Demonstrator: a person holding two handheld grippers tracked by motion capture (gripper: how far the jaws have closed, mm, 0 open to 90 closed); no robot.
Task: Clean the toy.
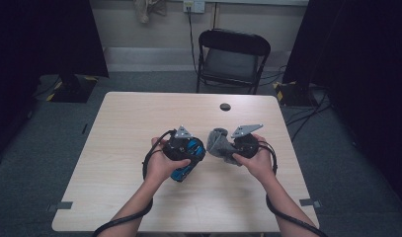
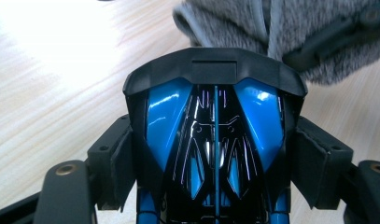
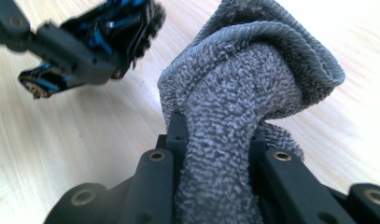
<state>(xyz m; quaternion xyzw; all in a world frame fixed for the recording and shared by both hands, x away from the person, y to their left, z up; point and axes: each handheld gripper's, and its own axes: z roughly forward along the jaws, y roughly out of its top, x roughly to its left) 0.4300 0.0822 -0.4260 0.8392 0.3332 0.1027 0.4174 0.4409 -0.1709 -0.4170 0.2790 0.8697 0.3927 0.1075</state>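
Grey terry cloth (image 3: pixel 234 116) is bunched between the jaws of the right hand-held gripper (image 3: pixel 215 186), which is clamped nearly closed on it, so that a loose wad of folds stands out beyond the tips. The left hand-held gripper (image 2: pixel 215 154) has its jaws spread wide and pressed on the flanks of a glossy blue and black toy car (image 2: pixel 215 140), its pads against both sides of the body. In the high view the two hands meet above the middle of the pale wood worktop (image 1: pixel 129 118), the toy car (image 1: pixel 184 157) at the left and the cloth (image 1: pixel 219 144) just beside it at the right, both lifted off the surface. The hold looks like a set-up for wiping: the car is gripped by its sides so that its shiny top and end stay exposed, and the cloth is pinched at one part so that the free wad can rub. From the left gripper view the cloth hangs just past the car's far end, near it; whether they touch I cannot tell. The worktop around the hands is bare, with its edges well apart from them on every side, so there is ample room to turn either wrist. A small dark cap (image 1: pixel 225 106) lies toward the far edge, and a folding chair (image 1: pixel 233 59) stands beyond the worktop.
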